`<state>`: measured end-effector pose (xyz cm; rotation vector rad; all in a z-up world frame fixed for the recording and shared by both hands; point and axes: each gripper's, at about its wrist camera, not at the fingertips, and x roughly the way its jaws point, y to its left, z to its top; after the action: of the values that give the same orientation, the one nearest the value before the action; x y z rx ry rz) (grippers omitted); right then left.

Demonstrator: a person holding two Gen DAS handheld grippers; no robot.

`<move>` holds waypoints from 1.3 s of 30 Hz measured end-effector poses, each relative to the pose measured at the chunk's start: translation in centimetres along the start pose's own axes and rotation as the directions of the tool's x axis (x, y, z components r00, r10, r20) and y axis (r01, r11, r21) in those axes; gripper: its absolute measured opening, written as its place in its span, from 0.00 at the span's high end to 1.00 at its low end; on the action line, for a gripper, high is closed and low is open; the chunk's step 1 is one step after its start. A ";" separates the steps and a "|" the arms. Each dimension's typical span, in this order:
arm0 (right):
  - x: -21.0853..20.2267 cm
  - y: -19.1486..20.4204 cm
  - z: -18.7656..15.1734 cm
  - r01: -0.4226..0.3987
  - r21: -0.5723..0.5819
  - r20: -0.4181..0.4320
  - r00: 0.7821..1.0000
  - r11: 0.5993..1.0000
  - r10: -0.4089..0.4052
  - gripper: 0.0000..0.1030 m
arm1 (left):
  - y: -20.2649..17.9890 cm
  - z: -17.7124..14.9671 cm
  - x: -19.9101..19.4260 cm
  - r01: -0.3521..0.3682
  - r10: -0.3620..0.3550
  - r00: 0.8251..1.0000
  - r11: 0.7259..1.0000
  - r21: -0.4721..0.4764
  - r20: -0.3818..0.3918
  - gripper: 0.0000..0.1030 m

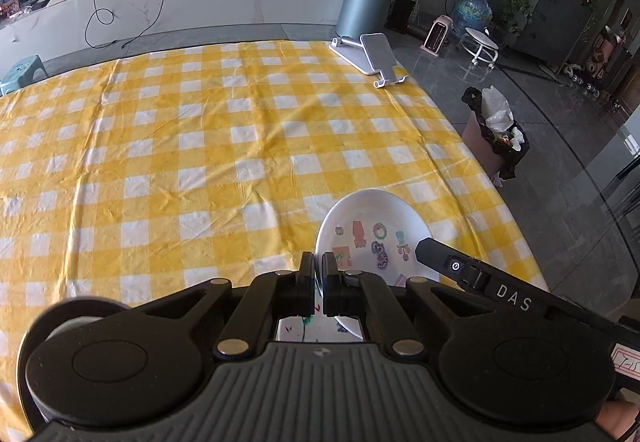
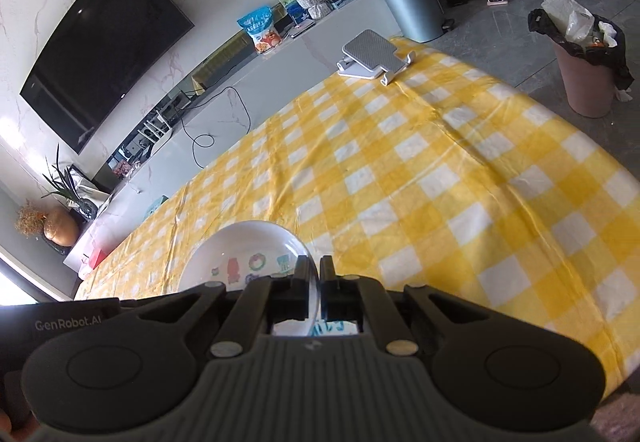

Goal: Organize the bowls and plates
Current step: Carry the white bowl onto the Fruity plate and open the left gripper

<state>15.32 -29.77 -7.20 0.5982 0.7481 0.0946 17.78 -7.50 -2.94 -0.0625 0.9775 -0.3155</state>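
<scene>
Both claws are pinched nearly closed on the rim of the same white plate [image 1: 376, 230], one at each side. In the left wrist view the left claw [image 1: 319, 262] grips the plate's left edge, its two black fingers [image 1: 307, 274] standing close together with only the thin rim between them, while the right tool's black body comes in from the near right and overlaps the plate's right side. In the right wrist view the right claw [image 2: 314, 266] clamps the plate's right edge the same way, the rim running down between the fingers [image 2: 301, 272]. The plate sits tilted over the near part of the desk [image 1: 200, 145], which is covered by a yellow and white checked cloth — whether the plate touches the cloth I cannot tell. It carries nothing loose; only small coloured cartoon prints [image 1: 380, 242] mark its inner face. At the far right corner of the desk stands a grey folding stand [image 1: 374, 57]. On the floor to the right, a pink bin [image 1: 490, 137] lined with a black bag holds crumpled white wrappers, and farther off stands a lidded grey bin [image 1: 366, 1].
</scene>
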 end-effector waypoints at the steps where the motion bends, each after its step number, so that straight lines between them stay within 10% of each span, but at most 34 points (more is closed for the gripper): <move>1: -0.6 -0.1 -0.3 0.001 -0.003 0.003 1.000 1.000 -0.001 0.98 | -0.3 -0.6 -0.3 0.001 -0.001 1.000 1.000 -0.005 0.008 0.97; 39: 1.1 -1.4 -3.9 0.156 -0.079 -0.099 0.982 0.985 -0.164 0.97 | -1.0 -5.8 4.7 -0.073 0.072 0.995 0.997 -0.005 -0.065 0.92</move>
<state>13.36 -28.79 -10.83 0.4662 0.8891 0.0039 15.22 -9.27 -9.83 -0.0235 1.0431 -0.2483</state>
